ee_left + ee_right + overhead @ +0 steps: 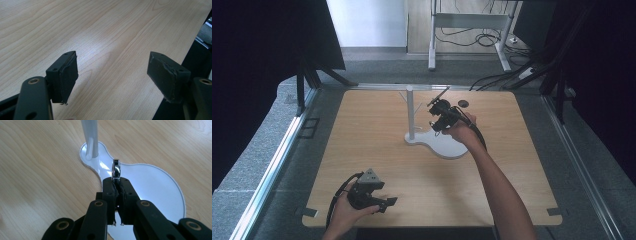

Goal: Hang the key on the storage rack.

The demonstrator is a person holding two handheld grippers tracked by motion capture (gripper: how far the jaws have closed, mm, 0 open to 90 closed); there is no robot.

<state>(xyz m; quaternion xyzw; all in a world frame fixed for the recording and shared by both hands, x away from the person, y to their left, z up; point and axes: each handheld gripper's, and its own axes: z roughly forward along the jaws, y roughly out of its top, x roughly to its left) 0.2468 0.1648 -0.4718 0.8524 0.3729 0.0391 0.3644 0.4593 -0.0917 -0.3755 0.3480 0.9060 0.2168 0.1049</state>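
Observation:
A white stand (411, 112) with an upright post and thin side pegs rises from a white peanut-shaped base (447, 146) at the table's middle back. My right gripper (435, 123) hovers just right of the post, above the base. In the right gripper view it (117, 182) is shut on a shiny silver ring (116, 168), held edge-up over the base (155, 185), with the post (91, 135) and a peg (89, 148) just beyond. My left gripper (387, 202) rests low near the front left edge; its jaws (112, 75) stand wide open over bare wood.
A small black disc (463, 104) lies on the wooden table (377, 150) behind the right gripper. Metal rails run along both sides of the table. A desk frame and cables stand on the floor beyond the far edge. The table's front edge (175, 82) is close to the left gripper.

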